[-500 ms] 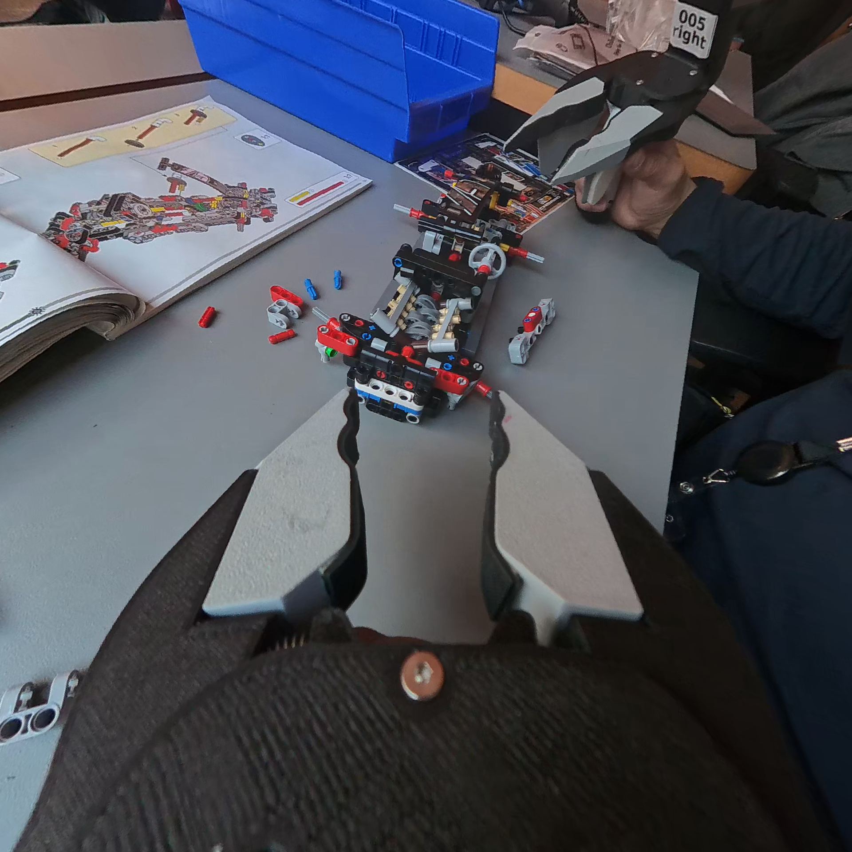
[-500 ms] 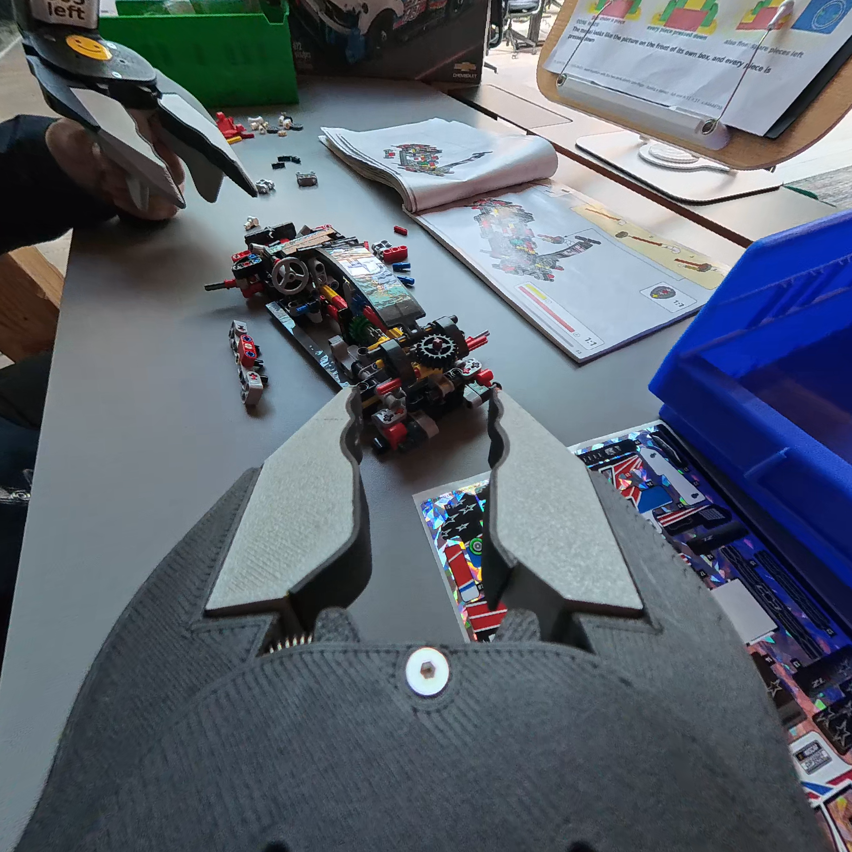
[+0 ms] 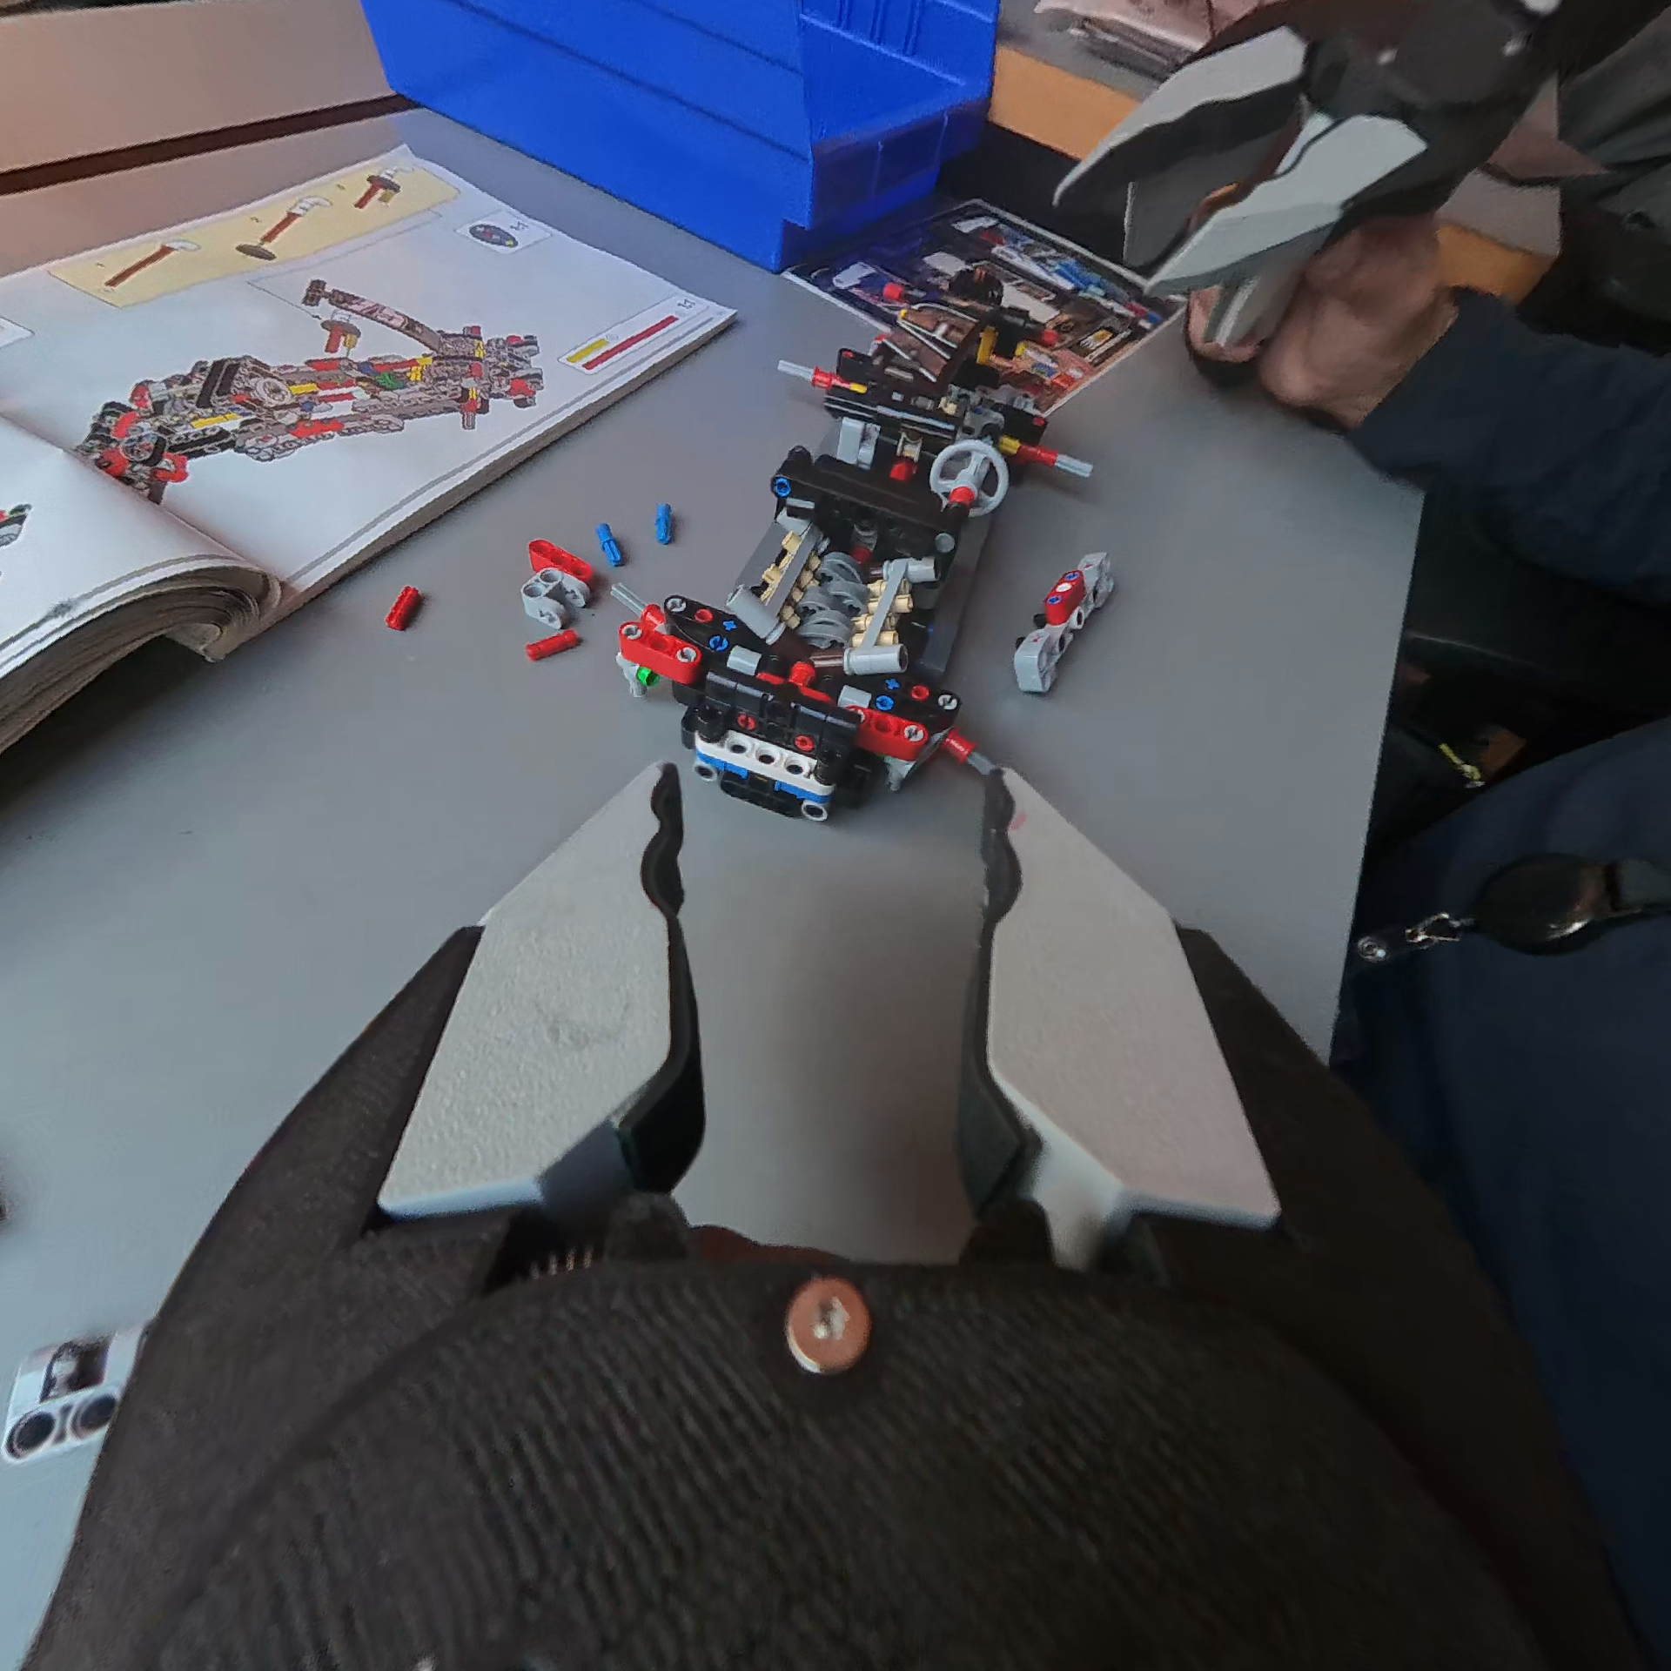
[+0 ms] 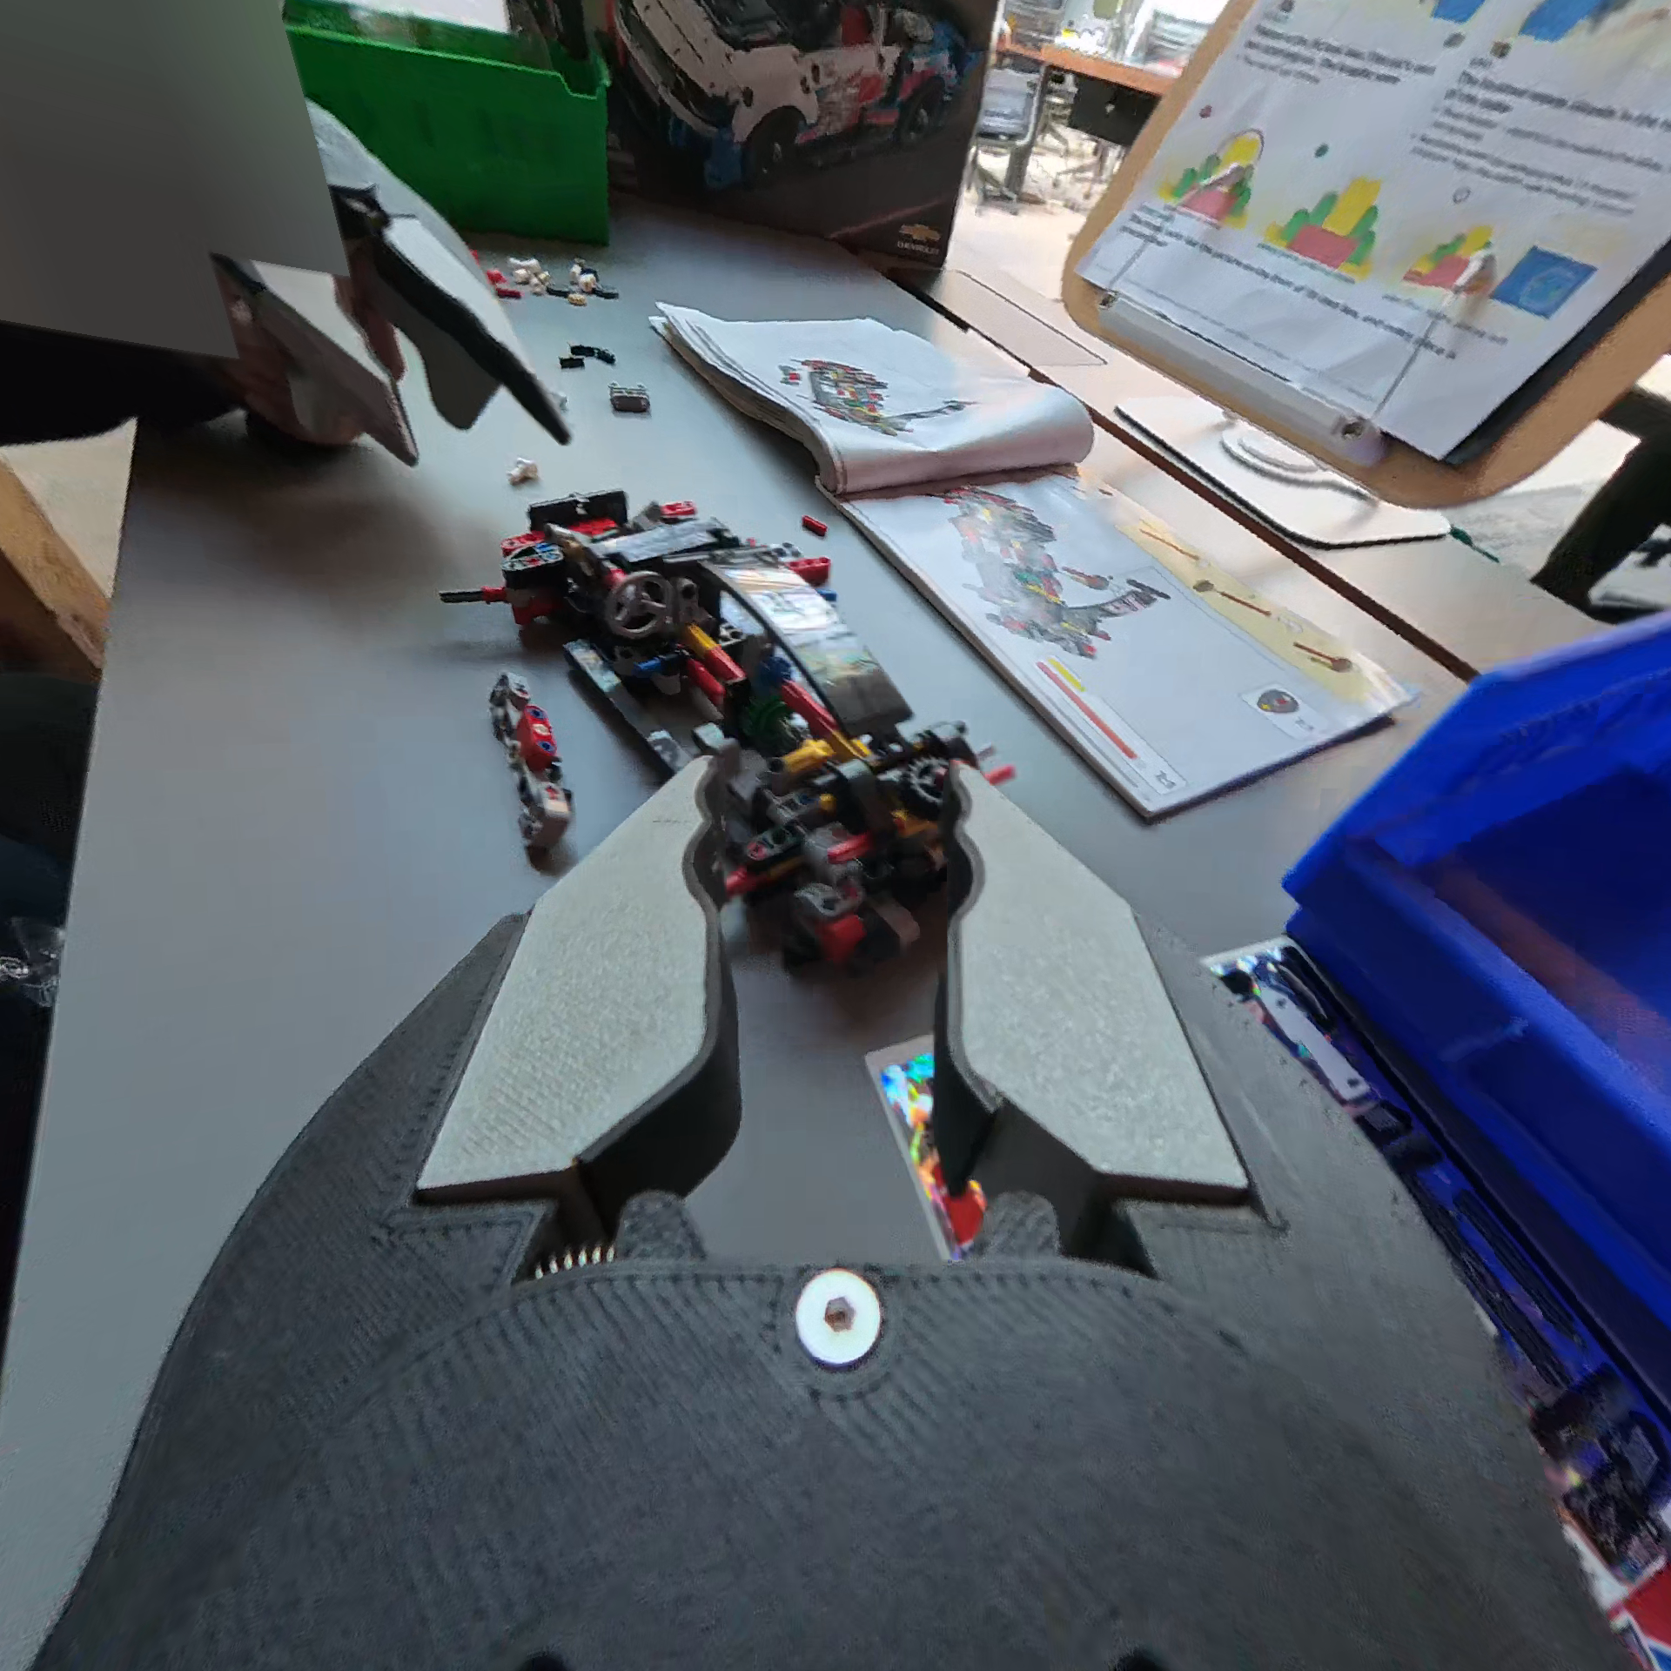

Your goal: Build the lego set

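Note:
A partly built brick car chassis point(image 3: 850, 615), black, red and grey with a grey steering wheel, lies on the grey table point(image 3: 271, 904). My left gripper point(image 3: 827, 787) is open and empty, its fingertips just short of the chassis's near end; the right fingertip point(image 3: 995, 796) is close to a red-and-grey axle stub. My right gripper point(image 4: 832, 778) is open; the other end of the chassis point(image 4: 814, 841) shows between its fingers, blurred. In the left wrist view the right gripper point(image 3: 1112, 235) hangs above that end without touching it. The left gripper also shows in the right wrist view point(image 4: 484, 443).
A small grey-and-red subassembly point(image 3: 1062, 624) lies beside the chassis. Loose red, blue and grey pieces point(image 3: 552, 579) lie near an open instruction booklet point(image 3: 316, 389). A blue bin point(image 3: 723, 108), a sticker sheet point(image 3: 995, 271), a green bin point(image 4: 452, 136) and a tilted page stand point(image 4: 1356, 226) surround it. Left tips to right tips: about 25 cm.
My left jaws have opened wider in place. My right gripper has moved forward over the chassis end and its jaws have narrowed a little. The chassis has not moved.

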Motion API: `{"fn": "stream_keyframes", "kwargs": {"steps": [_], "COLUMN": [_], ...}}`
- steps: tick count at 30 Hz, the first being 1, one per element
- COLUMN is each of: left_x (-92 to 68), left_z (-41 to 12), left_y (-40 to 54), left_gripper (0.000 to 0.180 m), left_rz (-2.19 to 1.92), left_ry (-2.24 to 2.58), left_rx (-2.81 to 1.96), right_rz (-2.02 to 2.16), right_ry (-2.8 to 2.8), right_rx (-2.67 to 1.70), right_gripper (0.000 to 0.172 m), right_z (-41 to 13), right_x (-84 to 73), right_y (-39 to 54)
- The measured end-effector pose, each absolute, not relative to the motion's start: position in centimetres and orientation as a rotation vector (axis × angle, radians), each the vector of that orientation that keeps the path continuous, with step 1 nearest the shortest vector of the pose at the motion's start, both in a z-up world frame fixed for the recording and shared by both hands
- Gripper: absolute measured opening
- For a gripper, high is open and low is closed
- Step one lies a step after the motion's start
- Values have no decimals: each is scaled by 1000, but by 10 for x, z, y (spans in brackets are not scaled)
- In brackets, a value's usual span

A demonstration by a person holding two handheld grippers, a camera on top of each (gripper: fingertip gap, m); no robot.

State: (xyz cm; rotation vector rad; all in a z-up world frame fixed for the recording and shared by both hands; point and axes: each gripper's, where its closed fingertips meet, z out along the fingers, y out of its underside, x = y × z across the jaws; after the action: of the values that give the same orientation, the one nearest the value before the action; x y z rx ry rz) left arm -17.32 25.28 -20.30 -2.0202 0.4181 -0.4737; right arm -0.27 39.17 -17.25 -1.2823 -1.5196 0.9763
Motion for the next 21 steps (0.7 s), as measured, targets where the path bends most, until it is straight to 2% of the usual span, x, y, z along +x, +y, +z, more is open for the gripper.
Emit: {"fn": "stream_keyframes", "kwargs": {"steps": [3, 7, 9, 11, 14, 21], "left_x": [-163, -159, -153, -151, -152, -151], "left_z": [-203, -197, -194, -206, -223, -225], "left_y": [256, 273, 281, 287, 295, 293], "left_gripper": [75, 90, 94, 97, 102, 94], "left_rz": [-378, -343, -434, -458, -425, -402], "left_ry": [530, 655, 684, 732, 770, 819], "left_rx": [-2001, -2044, -2068, -2127, -2168, -2095], "right_rz": [848, 651, 651, 628, 536, 172], "right_ry": [-1614, -1809, -1878, -1973, -2194, -2548], "right_rx": [-1232, -1230, -1213, -1196, -1203, -1154], "right_gripper": [42, 72, 81, 78, 85, 94], "right_z": [-177, -190, -181, -176, -193, -237], "right_x": [-23, -56, -74, -92, -116, -127], "right_y": [360, 334, 327, 325, 322, 330]}}
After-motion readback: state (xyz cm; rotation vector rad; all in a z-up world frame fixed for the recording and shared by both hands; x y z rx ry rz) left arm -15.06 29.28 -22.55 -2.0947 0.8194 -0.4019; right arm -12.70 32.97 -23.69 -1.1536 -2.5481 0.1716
